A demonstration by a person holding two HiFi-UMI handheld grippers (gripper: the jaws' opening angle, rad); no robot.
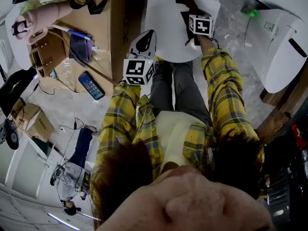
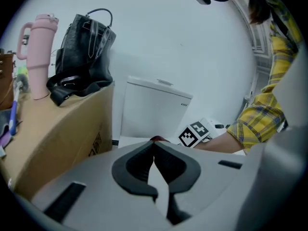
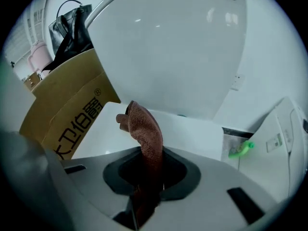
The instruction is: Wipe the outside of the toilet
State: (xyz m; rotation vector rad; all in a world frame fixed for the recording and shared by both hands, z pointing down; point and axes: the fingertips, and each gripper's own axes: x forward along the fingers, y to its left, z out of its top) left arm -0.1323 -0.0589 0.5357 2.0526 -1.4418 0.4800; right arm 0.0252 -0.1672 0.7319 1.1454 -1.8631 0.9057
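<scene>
Right gripper [image 3: 150,162] jaws clamp the soft, floppy brown cloth [image 3: 144,126] by its bunched end above the toilet [image 3: 192,131] lid's rear edge; left gripper [image 2: 154,146] hangs back, jaws together, empty.

even indoor light | fisheye edges dark | near foreground blurred

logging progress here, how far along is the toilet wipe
Done: nothing shows as wiped yet. In hand: the right gripper is clamped on a reddish-brown terry cloth held over the closed white ceramic toilet; the left gripper is shut, empty. Left: likely the whole outside.
</scene>
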